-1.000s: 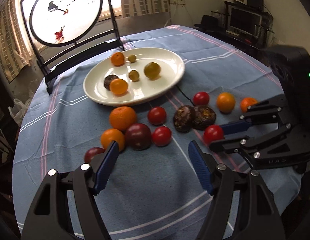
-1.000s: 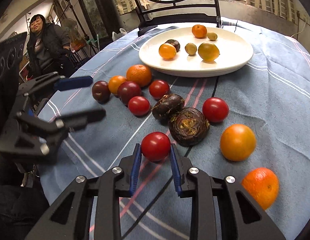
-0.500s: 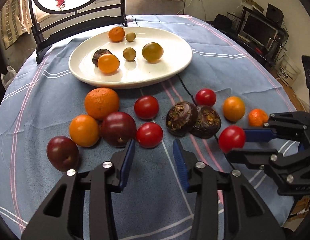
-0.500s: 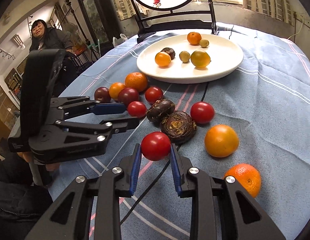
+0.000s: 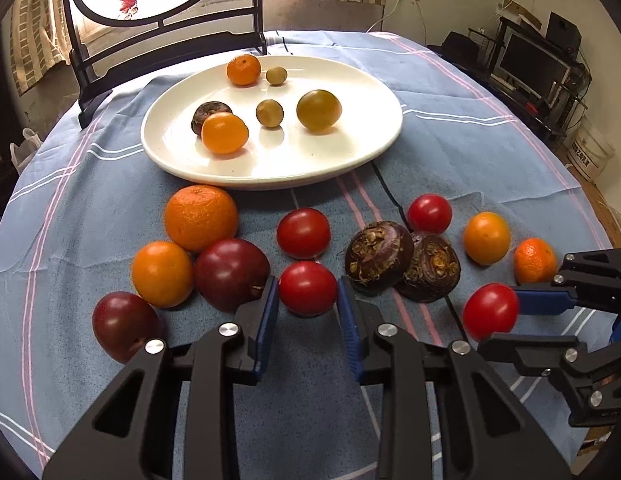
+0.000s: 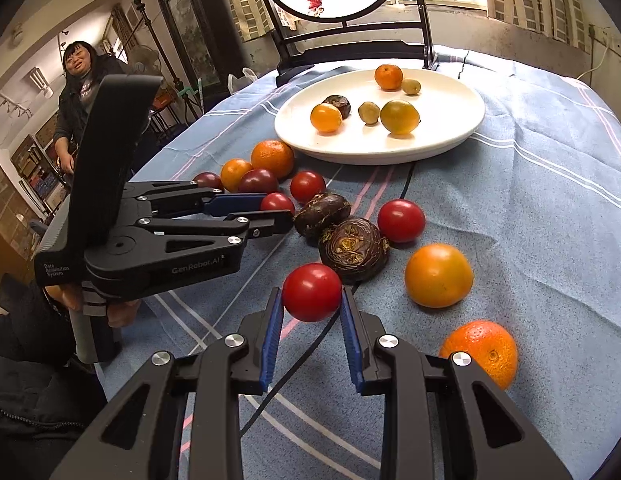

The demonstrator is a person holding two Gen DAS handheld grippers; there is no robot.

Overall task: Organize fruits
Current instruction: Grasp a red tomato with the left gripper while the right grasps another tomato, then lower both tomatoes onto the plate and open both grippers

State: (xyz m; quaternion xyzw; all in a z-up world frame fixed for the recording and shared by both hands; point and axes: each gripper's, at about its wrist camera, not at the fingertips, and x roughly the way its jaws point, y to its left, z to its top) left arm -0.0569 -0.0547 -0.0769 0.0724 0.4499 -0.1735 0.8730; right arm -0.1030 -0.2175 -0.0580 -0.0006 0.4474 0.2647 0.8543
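My left gripper (image 5: 307, 285) is shut on a red tomato (image 5: 307, 294) that rests on the blue cloth, its blue pads on both sides. A dark plum (image 5: 230, 274) touches its left finger. My right gripper (image 6: 310, 295) is shut on another red tomato (image 6: 312, 286), held just above the cloth. In the left wrist view that right gripper (image 5: 500, 318) enters from the right. The white plate (image 5: 270, 180) behind holds several small fruits. In the right wrist view the left gripper (image 6: 276, 209) reaches in from the left.
Loose on the cloth lie oranges (image 5: 200, 216), a second plum (image 5: 124, 326), two more tomatoes (image 5: 303, 233) and two brown water chestnuts (image 5: 378, 254). A black cable (image 5: 390, 196) crosses the cloth. A round screen on a black stand (image 5: 166, 52) rises behind the plate. A person (image 6: 84, 92) stands at the far left.
My left gripper came forward and down to the red tomato and closed its wide jaws on it. The right gripper kept still with its tomato.
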